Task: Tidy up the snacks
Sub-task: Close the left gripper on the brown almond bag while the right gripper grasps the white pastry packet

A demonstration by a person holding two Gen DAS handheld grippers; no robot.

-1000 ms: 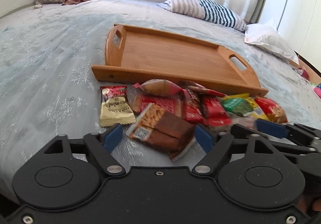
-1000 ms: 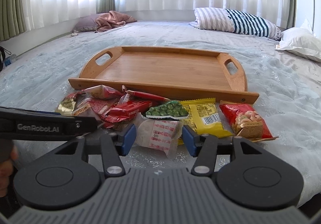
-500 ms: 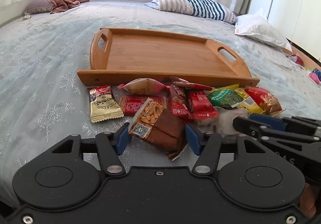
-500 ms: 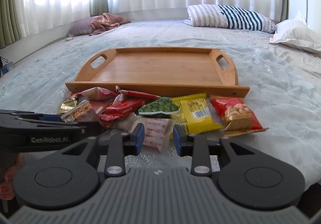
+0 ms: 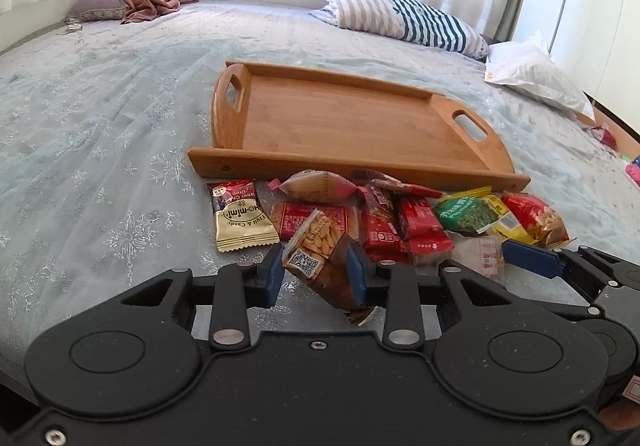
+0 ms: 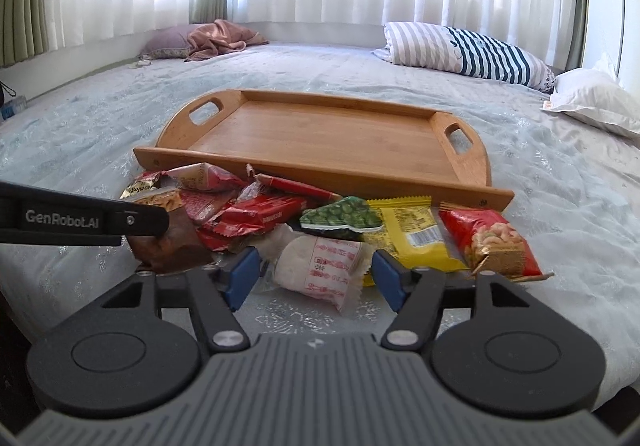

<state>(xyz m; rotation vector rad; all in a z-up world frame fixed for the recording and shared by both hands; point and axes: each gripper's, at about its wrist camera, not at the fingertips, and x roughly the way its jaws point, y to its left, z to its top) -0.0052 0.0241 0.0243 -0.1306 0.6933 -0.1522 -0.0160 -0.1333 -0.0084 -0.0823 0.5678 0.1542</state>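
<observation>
One brown almond packet (image 5: 320,258) | QR label | crumpled, tilted

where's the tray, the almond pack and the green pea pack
tray (image 6: 320,134), right wrist view, bare floor of it
almond pack (image 5: 320,242), left wrist view, its printed front
green pea pack (image 6: 344,216), right wrist view, its green front

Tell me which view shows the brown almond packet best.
Left wrist view: the brown almond packet sits between the closing left gripper, label and code visible. Right wrist view shows only its dark end, partly behind that gripper's finger.
</observation>
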